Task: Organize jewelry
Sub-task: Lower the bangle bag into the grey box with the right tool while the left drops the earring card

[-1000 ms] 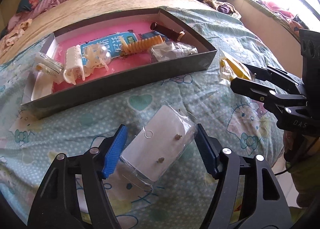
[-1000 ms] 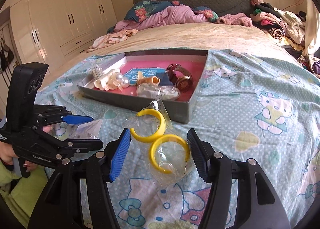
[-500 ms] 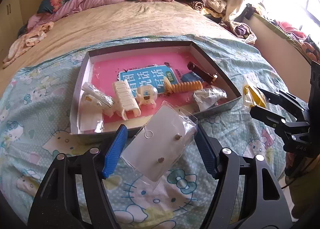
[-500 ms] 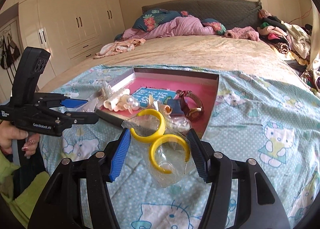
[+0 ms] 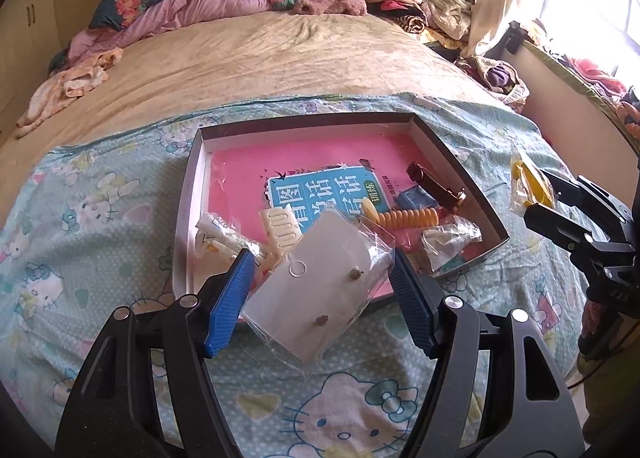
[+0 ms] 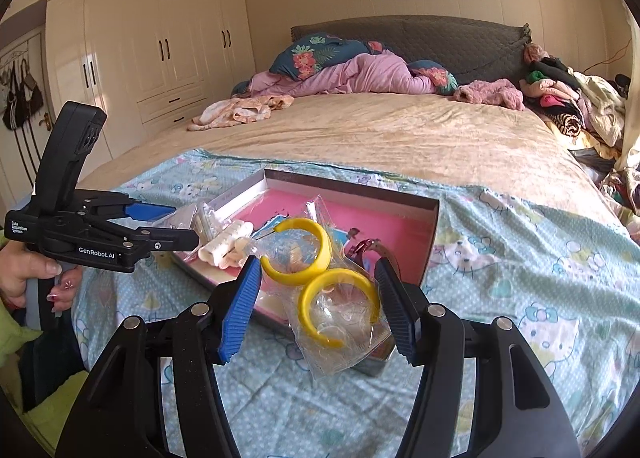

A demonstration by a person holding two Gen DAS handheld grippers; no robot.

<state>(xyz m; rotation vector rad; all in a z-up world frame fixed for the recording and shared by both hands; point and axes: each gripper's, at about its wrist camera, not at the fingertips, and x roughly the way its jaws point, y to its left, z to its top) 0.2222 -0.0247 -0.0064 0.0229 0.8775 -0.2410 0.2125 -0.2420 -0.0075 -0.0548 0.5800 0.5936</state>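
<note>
Best carried level over the grey box [image 5: 460, 161], left gripper [image 5: 320, 290] clamped on the stud-earring packet [image 5: 316, 290], right gripper [image 6: 316, 290] on the bagged yellow hoops [image 6: 320, 282], released low inside.

White lettering reading "GenRobot.AI" is showing on the black side of the left gripper [image 6: 162, 227] in the right wrist view, and a tiny three-line white label farther back on that body is looking like "Data Acquisition System". A blue booklet [image 5: 324, 193] lying in the box [image 5: 472, 193] is carrying large white Chinese characters, with "训练" in a green oval at its corner.
</note>
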